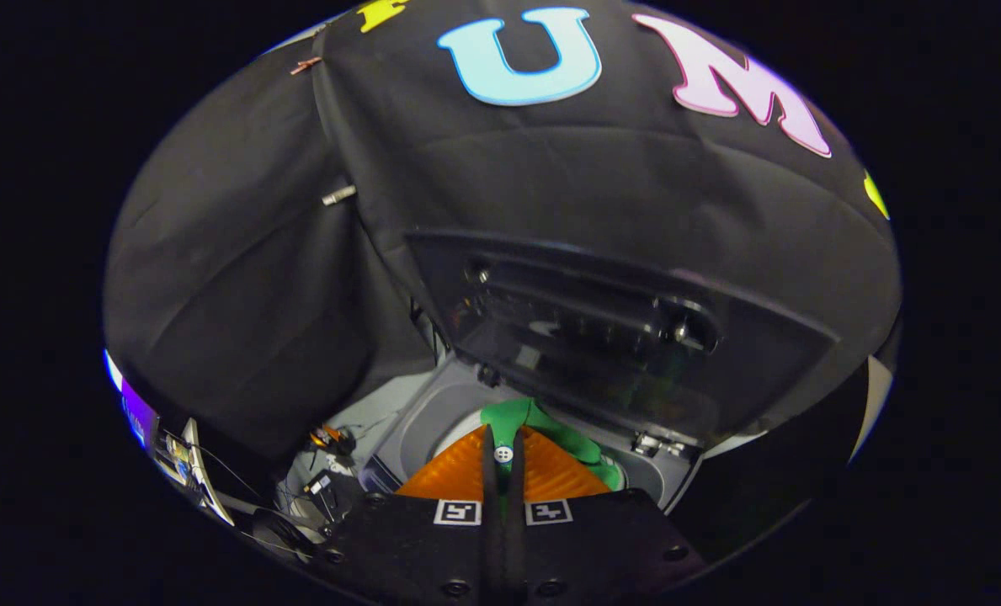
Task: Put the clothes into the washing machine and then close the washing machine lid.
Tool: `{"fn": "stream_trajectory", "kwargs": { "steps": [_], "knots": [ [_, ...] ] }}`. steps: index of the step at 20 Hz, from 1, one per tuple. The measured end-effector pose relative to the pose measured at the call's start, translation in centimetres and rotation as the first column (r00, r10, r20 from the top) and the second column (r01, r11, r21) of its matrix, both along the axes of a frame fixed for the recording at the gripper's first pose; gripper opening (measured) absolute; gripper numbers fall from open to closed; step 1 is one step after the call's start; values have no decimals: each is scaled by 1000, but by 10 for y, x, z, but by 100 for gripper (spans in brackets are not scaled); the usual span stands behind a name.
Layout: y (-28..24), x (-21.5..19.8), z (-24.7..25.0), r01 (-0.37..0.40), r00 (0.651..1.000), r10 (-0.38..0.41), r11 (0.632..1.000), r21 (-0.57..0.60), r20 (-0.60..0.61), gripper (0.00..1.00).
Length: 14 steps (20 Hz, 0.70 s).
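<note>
A green garment (542, 425) is hanging pinched between the fingers of the gripper (504, 454), which are pressing together on the cloth, and it is trailing down over the round drum opening of the washing machine (420, 429) just beyond the fingertips. Behind that opening the machine's dark see-through lid (609, 328) is standing raised, leaning back against the black cloth wall (239, 278), while loose cables (315, 488) are lying beside the washing machine's near corner.

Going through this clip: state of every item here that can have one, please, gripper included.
washing machine lid: open, raised upright behind the tub.
green garment: pinched between the fingers, hanging over the tub opening.
washing machine: tub open.
gripper: shut on the green garment.
</note>
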State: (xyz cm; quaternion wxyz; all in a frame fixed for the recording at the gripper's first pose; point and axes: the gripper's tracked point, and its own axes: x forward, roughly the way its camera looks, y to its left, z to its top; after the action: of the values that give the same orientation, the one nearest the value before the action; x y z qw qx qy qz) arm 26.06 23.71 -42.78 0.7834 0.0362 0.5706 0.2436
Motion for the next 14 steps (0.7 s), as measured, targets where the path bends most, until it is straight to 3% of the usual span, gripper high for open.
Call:
{"fn": "stream_trajectory", "kwargs": {
  "steps": [7,11,12,14],
  "knots": [
    [-14,-18,-30,-43,997,37,996,-80,-69,5],
    [-13,-20,-33,-36,996,31,997,-63,-84,7],
    [-11,-18,-24,-29,996,26,999,-43,-80,12],
    [-6,-14,-24,-29,998,27,999,-25,-50,47]
  ]
}}
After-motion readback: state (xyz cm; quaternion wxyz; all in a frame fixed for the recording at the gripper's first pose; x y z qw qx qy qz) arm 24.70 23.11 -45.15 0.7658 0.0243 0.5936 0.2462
